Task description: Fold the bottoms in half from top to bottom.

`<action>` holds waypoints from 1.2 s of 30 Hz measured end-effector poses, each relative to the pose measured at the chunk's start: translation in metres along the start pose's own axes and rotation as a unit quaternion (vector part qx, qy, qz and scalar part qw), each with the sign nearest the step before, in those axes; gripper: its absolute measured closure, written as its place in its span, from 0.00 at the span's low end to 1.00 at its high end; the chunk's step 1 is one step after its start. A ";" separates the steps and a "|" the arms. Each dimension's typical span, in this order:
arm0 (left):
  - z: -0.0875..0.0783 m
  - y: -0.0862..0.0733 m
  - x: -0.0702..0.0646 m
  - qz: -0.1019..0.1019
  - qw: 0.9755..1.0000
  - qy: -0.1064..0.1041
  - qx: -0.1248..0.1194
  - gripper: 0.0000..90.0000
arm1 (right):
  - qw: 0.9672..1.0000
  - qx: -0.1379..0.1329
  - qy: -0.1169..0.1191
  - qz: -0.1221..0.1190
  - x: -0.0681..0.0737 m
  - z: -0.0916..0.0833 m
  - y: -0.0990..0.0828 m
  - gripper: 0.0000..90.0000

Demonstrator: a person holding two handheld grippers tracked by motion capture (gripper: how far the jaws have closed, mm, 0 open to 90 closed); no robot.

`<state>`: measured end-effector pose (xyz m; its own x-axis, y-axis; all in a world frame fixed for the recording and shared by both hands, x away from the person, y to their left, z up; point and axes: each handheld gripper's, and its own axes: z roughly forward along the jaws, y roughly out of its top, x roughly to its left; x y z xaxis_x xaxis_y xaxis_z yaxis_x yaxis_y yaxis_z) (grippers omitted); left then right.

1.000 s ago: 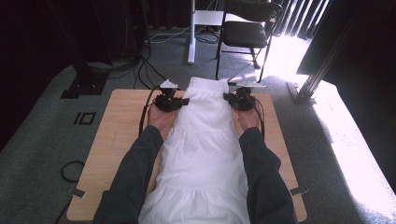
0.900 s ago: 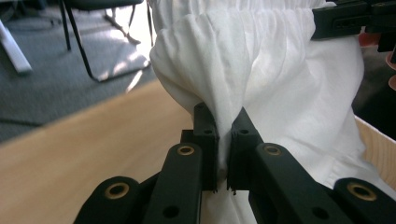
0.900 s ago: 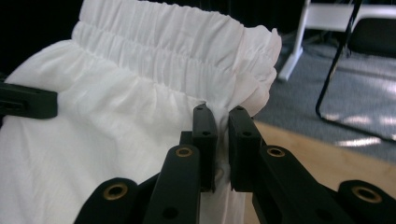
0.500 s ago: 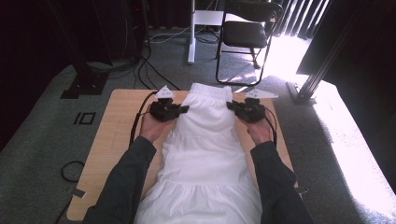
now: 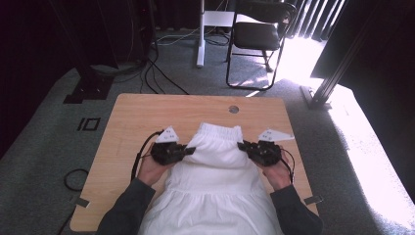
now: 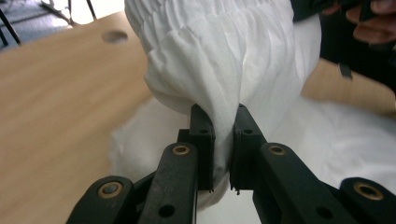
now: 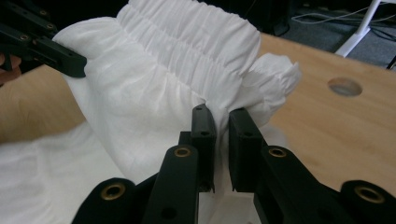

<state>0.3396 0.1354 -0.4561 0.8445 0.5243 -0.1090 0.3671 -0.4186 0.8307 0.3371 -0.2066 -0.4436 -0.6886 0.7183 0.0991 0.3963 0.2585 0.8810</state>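
A white gathered garment [image 5: 215,181] lies lengthwise on the wooden table [image 5: 142,115], its elastic waistband [image 5: 219,131] at the far end. My left gripper [image 5: 190,150] is shut on the garment's left side just below the waistband. The left gripper view has the cloth [image 6: 224,46] pinched between my jaws [image 6: 222,135] and rising above them. My right gripper [image 5: 242,145] is shut on the right side. In the right gripper view a fold of the cloth [image 7: 154,84] is held between its jaws [image 7: 219,126], with the other gripper [image 7: 51,46] at the far edge.
A round hole [image 5: 234,109] sits in the tabletop near its far edge. Behind the table stand a black chair [image 5: 259,34] and a white post [image 5: 200,34]; cables [image 5: 161,73] trail on the carpet. A dark metal frame [image 5: 333,73] leans at the right.
Both hands have drawn back toward the person, pulling the waistband end from the table's far edge to its middle. The grip on the cloth stays the same on both sides.
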 end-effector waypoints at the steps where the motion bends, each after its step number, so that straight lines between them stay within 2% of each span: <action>1: 0.002 -0.008 -0.005 0.001 1.000 -0.003 0.012 0.93 | 1.000 0.006 0.005 0.002 0.005 -0.001 -0.009 0.92; 3: 0.007 -0.023 -0.013 0.000 0.999 -0.010 0.040 0.92 | 1.000 0.025 0.004 0.000 0.013 0.001 -0.025 0.92; 5: 0.014 -0.036 -0.018 0.007 0.997 -0.008 0.075 0.92 | 0.999 0.052 0.006 -0.002 0.019 0.004 -0.042 0.92; 6: 0.019 -0.042 -0.020 0.005 0.996 -0.013 0.090 0.92 | 0.998 0.068 0.005 -0.005 0.023 0.007 -0.050 0.92; 8: 0.029 -0.051 -0.021 0.015 0.992 -0.009 0.122 0.92 | 0.995 0.096 0.007 -0.001 0.027 0.013 -0.067 0.92; 10: 0.037 -0.057 -0.022 0.020 0.989 -0.005 0.144 0.92 | 0.992 0.125 0.006 0.004 0.029 0.021 -0.081 0.91; 11: 0.042 -0.059 -0.021 0.022 0.988 -0.001 0.152 0.92 | 0.988 0.154 -0.002 -0.001 0.029 0.031 -0.090 0.91; 12: 0.046 -0.060 -0.018 0.017 0.988 -0.002 0.154 0.92 | 0.988 0.154 -0.002 -0.001 0.029 0.031 -0.090 0.91; 13: 0.049 -0.062 -0.016 0.013 0.988 0.000 0.156 0.92 | 0.986 0.167 -0.014 -0.010 0.029 0.038 -0.094 0.91; 14: 0.052 -0.063 -0.013 0.005 0.987 -0.002 0.158 0.92 | 0.985 0.171 -0.017 -0.012 0.030 0.042 -0.096 0.91; 15: 0.053 -0.063 -0.010 0.000 0.988 -0.005 0.153 0.92 | 0.986 0.168 -0.015 -0.011 0.028 0.045 -0.095 0.91; 20: 0.055 -0.063 0.008 -0.009 0.991 0.013 0.133 0.92 | 0.984 0.174 -0.023 -0.003 0.020 0.058 -0.086 0.91; 22: 0.057 -0.062 0.019 -0.023 0.992 0.015 0.124 0.92 | 0.984 0.173 -0.028 -0.003 0.016 0.067 -0.081 0.91; 25: 0.062 -0.055 0.032 -0.020 0.991 0.036 0.127 0.92 | 0.984 0.171 -0.038 -0.012 0.010 0.079 -0.073 0.91; 26: 0.064 -0.052 0.037 -0.020 0.990 0.043 0.130 0.92 | 0.985 0.169 -0.044 -0.007 0.003 0.089 -0.067 0.91; 27: 0.067 -0.049 0.042 -0.016 0.990 0.053 0.129 0.92 | 0.985 0.169 -0.044 -0.007 0.003 0.089 -0.067 0.91; 31: 0.079 -0.038 0.061 -0.023 0.989 0.079 0.126 0.92 | 0.985 0.164 -0.055 0.013 -0.014 0.108 -0.056 0.91; 32: 0.081 -0.035 0.066 -0.025 0.988 0.084 0.126 0.92 | 0.985 0.160 -0.056 0.021 -0.023 0.116 -0.050 0.91; 33: 0.084 -0.032 0.071 -0.026 0.988 0.087 0.129 0.92 | 0.985 0.160 -0.056 0.021 -0.023 0.116 -0.050 0.91; 36: 0.094 -0.021 0.082 -0.023 0.984 0.107 0.140 0.92 | 0.985 0.158 -0.062 0.034 -0.037 0.128 -0.043 0.91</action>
<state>0.4376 0.1170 -0.5336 0.7341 0.6791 -0.0016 0.5220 -0.5628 0.6408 0.4231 -0.1616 -0.5438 -0.5820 0.8095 0.0775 0.6211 0.3810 0.6849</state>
